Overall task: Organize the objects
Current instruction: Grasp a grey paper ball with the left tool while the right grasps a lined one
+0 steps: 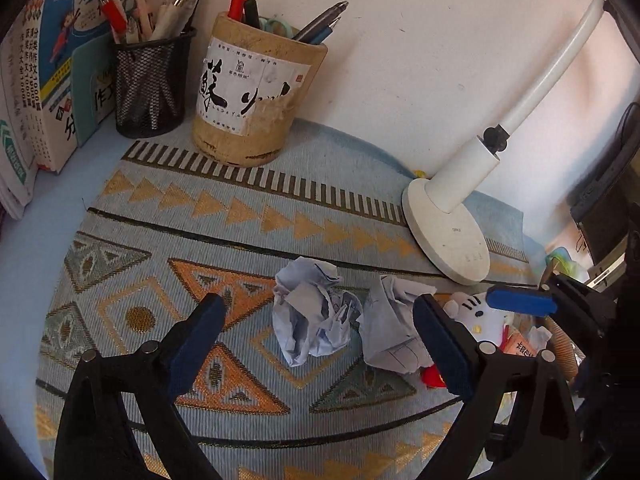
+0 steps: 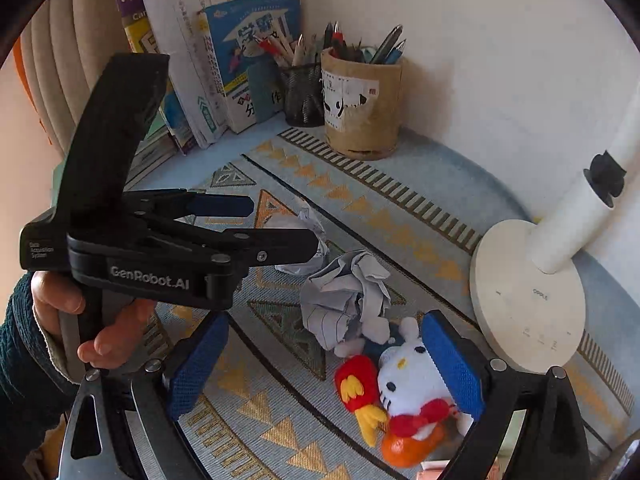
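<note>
Left to right, I list: books [image 1: 28, 92], upright; mesh cup [image 1: 150, 84], black wire; cardboard tub [image 1: 256, 96], cylindrical; woven mat [image 1: 132, 240], patterned with triangles. My left gripper [image 1: 320, 344] tilts down, jaws wide, empty; two crumpled paper balls [image 1: 316, 312] lie between its fingers. My right gripper [image 2: 324, 364], open and empty, flanks a plush cat [image 2: 408, 380]. Lamp [image 1: 448, 232], white and round-based.

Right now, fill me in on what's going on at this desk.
A person is tidying a desk mat with a handheld gripper in each hand. The left gripper, jaws wide open, is lined up on two crumpled paper balls, gripping neither. The right gripper, also open, hovers over a white plush toy beside the lamp base. Nothing is held yet; pens sit in both holders at the back.
</note>
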Demonstrator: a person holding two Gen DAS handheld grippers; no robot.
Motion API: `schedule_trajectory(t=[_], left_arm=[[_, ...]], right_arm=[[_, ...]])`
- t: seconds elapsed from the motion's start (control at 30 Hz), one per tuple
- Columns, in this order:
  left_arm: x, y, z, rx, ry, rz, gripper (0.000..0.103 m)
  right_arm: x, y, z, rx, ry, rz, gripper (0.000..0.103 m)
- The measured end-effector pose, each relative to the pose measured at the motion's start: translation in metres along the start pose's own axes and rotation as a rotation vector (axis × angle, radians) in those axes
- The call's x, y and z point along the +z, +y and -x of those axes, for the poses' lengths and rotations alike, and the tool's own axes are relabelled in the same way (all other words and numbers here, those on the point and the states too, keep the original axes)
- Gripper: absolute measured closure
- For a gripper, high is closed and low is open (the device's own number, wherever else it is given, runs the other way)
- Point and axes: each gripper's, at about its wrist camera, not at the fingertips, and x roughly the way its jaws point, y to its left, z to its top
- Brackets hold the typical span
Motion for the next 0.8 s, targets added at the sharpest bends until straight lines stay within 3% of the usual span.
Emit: schedule_trajectory(t=[0.13, 0.2, 0.23, 0.27, 0.4, 0.53, 0.63, 0.7, 0.8], left_arm=[[-0.001, 0.011, -0.010, -0.097, 0.028, 0.047, 0.020], [0.000, 0.013, -0.016, -0.117, 0.046, 0.065, 0.022], [-0.001, 0.012, -0.018, -0.112, 0.050, 0.060, 0.030], [-0.002, 0.009, -0.020, -0.110, 0.060, 0.046, 0.034], [-0.006, -0.002, -0.024, -0.039, 0.061, -0.005, 0.068], [-0.004, -0.008, 0.002, -0.013, -0.045, -0.008, 0.070], [-0.004, -0.023, 0.036, -0.015, -0.123, -0.028, 0.070], [-0.010, -0.036, 0.060, -0.049, -0.166, -0.045, 0.070], [-0.029, -0.063, 0.088, -0.088, -0.195, -0.087, 0.070]], right_arm=[[0.010, -0.008, -0.028, -0.006, 0.033, -0.003, 0.010], [0.009, -0.008, -0.039, 0.023, 0.055, -0.008, 0.033], [0.007, -0.006, -0.042, 0.011, 0.060, 0.001, 0.043], [0.004, -0.003, -0.041, 0.002, 0.046, 0.012, 0.044], [-0.006, 0.004, -0.026, -0.054, -0.018, 0.057, 0.047], [-0.013, 0.004, 0.015, -0.097, -0.172, 0.047, 0.047], [-0.018, -0.003, 0.057, -0.077, -0.301, -0.060, 0.047], [-0.035, -0.008, 0.085, -0.027, -0.362, -0.154, 0.047], [-0.076, -0.001, 0.123, -0.034, -0.408, -0.227, 0.047]])
